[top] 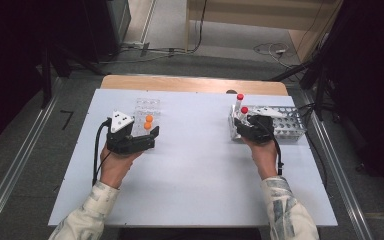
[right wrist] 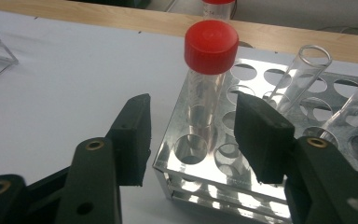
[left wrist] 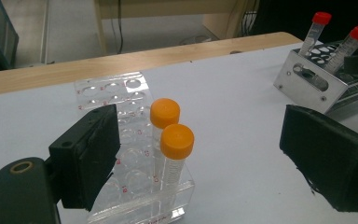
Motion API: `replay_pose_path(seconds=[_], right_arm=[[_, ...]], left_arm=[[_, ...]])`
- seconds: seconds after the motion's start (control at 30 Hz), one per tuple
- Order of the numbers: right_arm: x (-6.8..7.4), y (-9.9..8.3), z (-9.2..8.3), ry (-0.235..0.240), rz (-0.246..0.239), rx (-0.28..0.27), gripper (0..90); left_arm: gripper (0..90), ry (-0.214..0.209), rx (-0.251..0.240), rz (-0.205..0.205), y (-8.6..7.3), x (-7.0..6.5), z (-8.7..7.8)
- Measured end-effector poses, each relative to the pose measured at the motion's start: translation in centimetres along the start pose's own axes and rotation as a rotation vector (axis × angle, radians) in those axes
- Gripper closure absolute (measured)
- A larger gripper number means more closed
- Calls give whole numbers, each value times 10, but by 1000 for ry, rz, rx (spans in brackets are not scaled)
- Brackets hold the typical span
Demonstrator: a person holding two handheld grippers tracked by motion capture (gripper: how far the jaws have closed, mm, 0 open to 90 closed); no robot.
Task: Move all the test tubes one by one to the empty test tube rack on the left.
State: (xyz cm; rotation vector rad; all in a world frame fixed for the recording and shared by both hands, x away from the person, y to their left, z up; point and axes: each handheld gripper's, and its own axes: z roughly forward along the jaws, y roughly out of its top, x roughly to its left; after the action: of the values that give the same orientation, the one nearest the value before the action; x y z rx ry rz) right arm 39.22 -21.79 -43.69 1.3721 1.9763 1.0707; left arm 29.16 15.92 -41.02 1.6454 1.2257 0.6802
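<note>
Two orange-capped tubes (left wrist: pixel 172 140) stand upright in a clear plastic rack (left wrist: pixel 116 93) on the white table, seen from above as orange caps (top: pixel 148 122). My left gripper (left wrist: pixel 200 121) is open wide, with the tubes between its jaws nearer the left pad and untouched; from above this left gripper (top: pixel 152 137) sits at the clear rack (top: pixel 147 106). My right gripper (right wrist: pixel 193 105) is open, its pads on either side of a red-capped tube (right wrist: pixel 209 60) standing in a metal rack (right wrist: pixel 186 186), with a gap on both sides. From above the right gripper (top: pixel 242 121) is at the rack's left end.
A second red-capped tube (top: pixel 239 98) stands farther back in the metal rack (top: pixel 290 125). Open glass tubes (right wrist: pixel 303 74) lean in other holes. The table's wooden back edge (top: pixel 190 82) runs behind both racks. White tabletop (top: pixel 195 150) lies between the hands.
</note>
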Motion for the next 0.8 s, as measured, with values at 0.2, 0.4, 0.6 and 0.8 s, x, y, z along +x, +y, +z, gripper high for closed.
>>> replay_pose_path(seconds=[0.2,0.4,0.6,0.8], right_arm=[[-1,4,6,-10,-8,-15,555],[-3,3,13,-13,0,-3,607],[-4,2,16,-11,5,-2,691],[-4,4,14,-15,-3,-20,715]], left_arm=[[124,0,1,1,0,0,0],[124,-2,6,7,-1,-1,1],[124,0,9,7,-1,-1,2],[124,0,9,7,-1,-1,2]])
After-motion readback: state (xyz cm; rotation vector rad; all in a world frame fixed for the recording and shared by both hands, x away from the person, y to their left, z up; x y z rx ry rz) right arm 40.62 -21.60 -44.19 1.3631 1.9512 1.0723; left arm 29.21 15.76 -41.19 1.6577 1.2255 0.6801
